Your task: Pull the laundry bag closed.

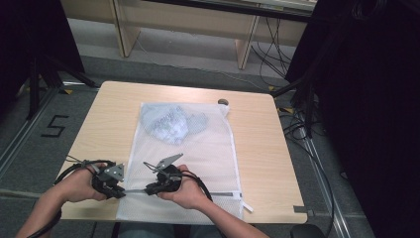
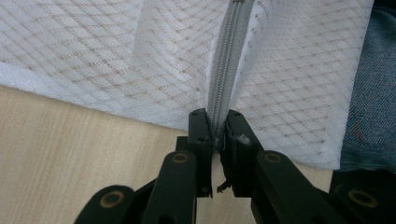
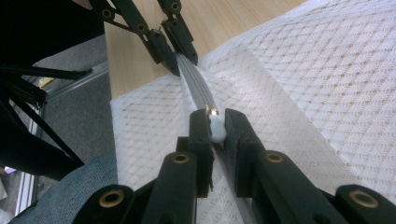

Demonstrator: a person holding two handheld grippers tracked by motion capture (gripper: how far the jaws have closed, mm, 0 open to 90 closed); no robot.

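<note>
At the lower left of the high view, the left gripper (image 1: 120,192) pinches the end of the grey zipper (image 2: 225,70) of a white mesh laundry bag (image 1: 198,148) lying mid-table (image 1: 104,124). Just right, the right gripper (image 1: 149,189) clamps the pale zipper pull (image 3: 216,129). A bundled garment (image 1: 171,124) sits inside the bag, upper centre.

one mesh bag (image 1: 198,163), two hand-held grippers (image 1: 111,181) (image 1: 161,179), one table (image 1: 114,114)

Folded garment (image 1: 171,124) blurred through the mesh bag (image 1: 208,148), its kind and print beyond telling.
</note>
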